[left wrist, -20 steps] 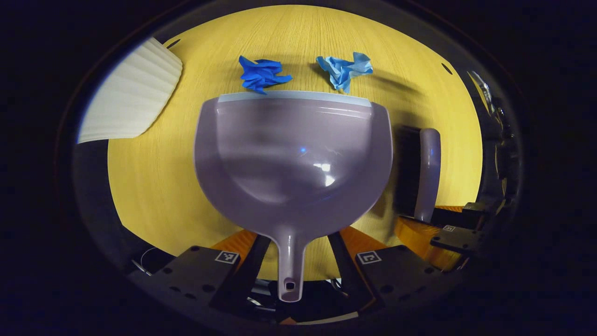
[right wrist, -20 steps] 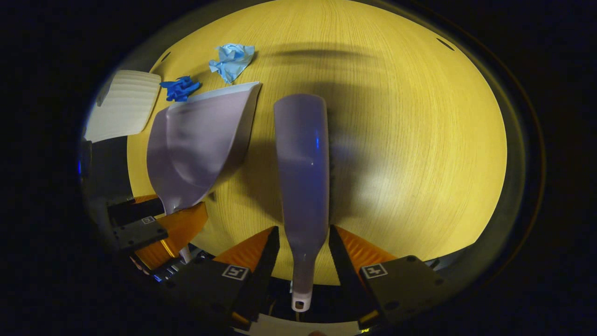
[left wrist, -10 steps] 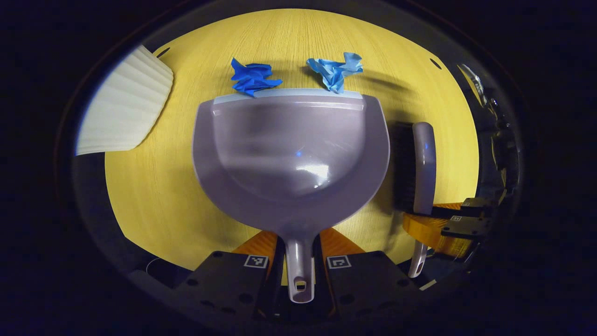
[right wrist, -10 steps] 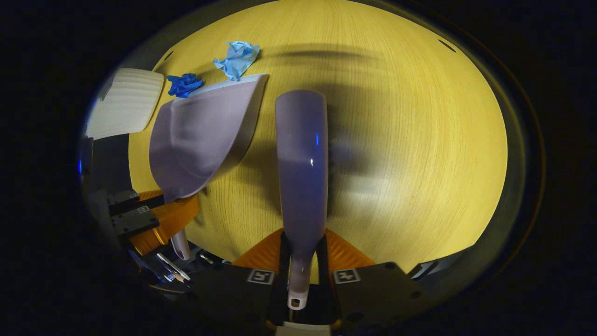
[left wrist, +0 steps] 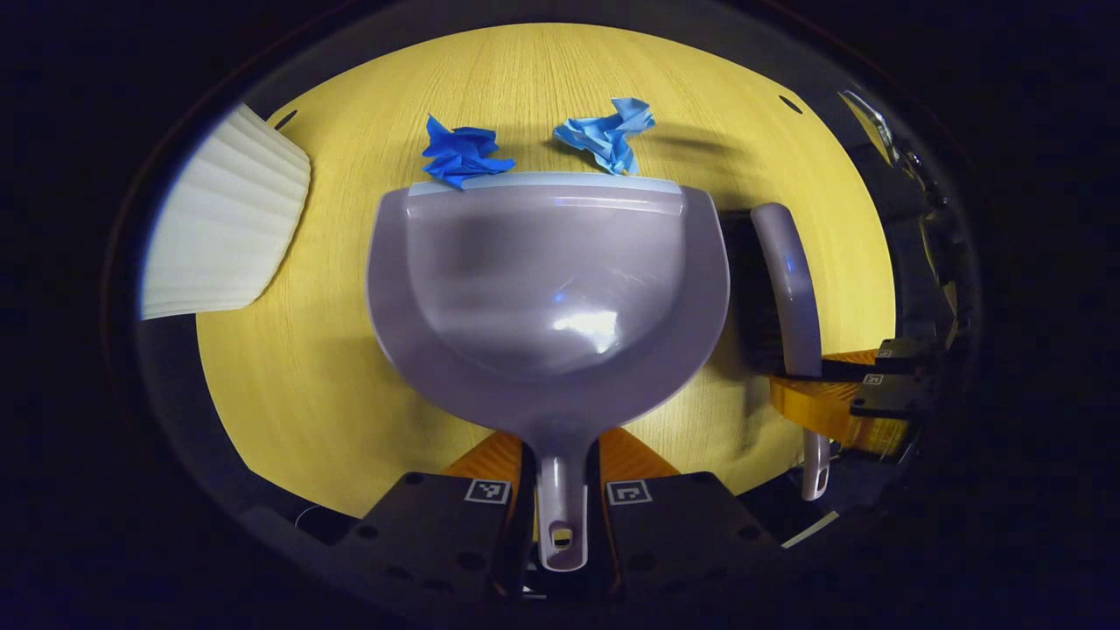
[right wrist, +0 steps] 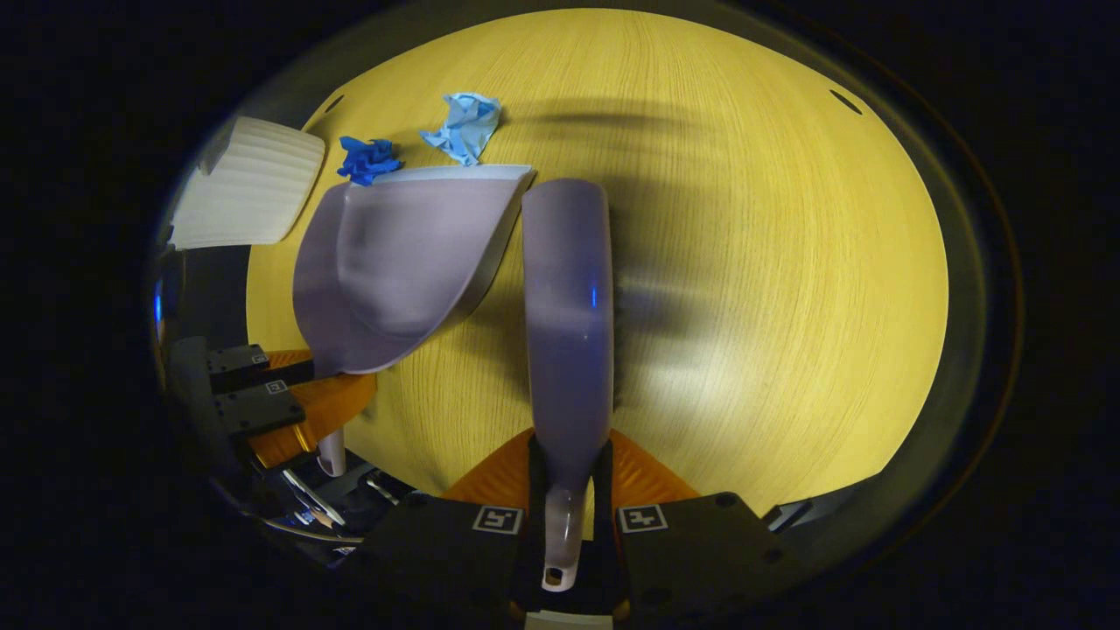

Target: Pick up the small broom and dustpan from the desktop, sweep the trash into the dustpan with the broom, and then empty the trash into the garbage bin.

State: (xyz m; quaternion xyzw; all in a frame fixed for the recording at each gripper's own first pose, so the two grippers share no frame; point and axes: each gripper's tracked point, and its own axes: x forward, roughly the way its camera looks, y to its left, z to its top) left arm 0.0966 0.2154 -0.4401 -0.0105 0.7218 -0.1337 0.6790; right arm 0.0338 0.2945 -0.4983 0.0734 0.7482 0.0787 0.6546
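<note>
I have the left gripper (left wrist: 560, 490) pinching the dustpan (left wrist: 547, 297) handle, lip against both paper scraps (left wrist: 462, 153) on the bench (right wrist: 770, 262), right gripper (right wrist: 567, 503) clamping the broom (right wrist: 567, 324) alongside, ready to sweep.

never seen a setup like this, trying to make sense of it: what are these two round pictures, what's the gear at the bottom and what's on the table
There is no robot arm: a person holds a two-finger gripper in each hand, and a fisheye camera rides on each one, looking forward along its fingers. In the left gripper view, the left gripper is shut on the handle of a grey dustpan. In the right gripper view, the right gripper is shut on the handle of a small broom. On the yellow wooden desktop, a dark blue paper wad and a light blue paper wad lie just beyond the dustpan's front edge. A white ribbed object sits at the left.
</note>
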